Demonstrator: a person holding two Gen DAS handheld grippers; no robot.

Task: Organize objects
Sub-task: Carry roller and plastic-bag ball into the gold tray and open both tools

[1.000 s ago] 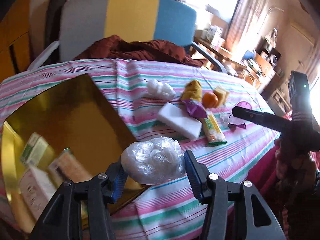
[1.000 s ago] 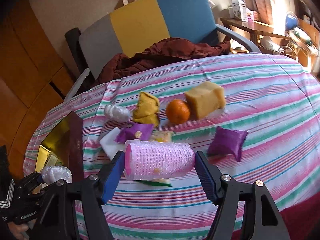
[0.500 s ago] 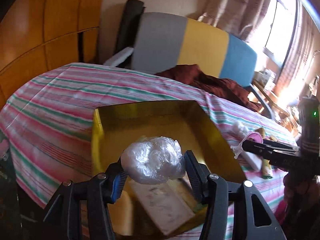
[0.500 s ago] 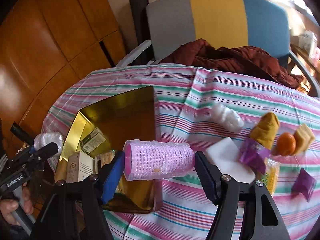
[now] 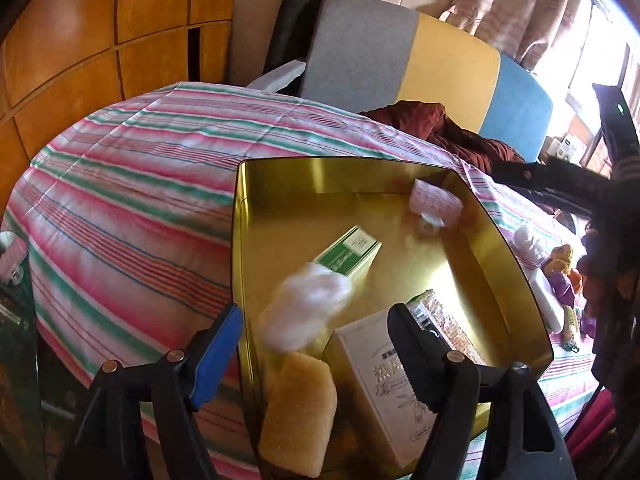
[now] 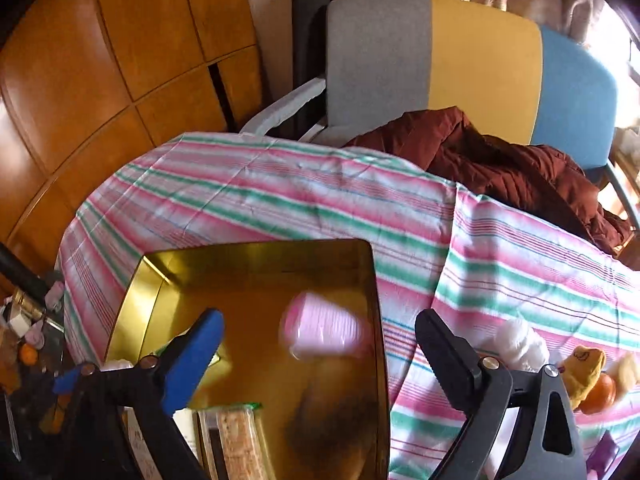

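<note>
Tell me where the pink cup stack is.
Right wrist view: pink cup stack is blurred inside the gold tray, near its right wall.

Both wrist views close, angled down; share gold tray (image 5: pixel 280 184) (image 6: pixel 168 264).

A lived-in home room. A striped tablecloth (image 6: pixel 248 200) covers the table, a grey, yellow and blue chair (image 6: pixel 460 60) stands at twelve o'clock with a maroon garment (image 6: pixel 500 168) heaped on it, wooden panelling (image 6: pixel 100 60) at ten o'clock, patterned curtains (image 5: pixel 516 12) at one o'clock.
</note>
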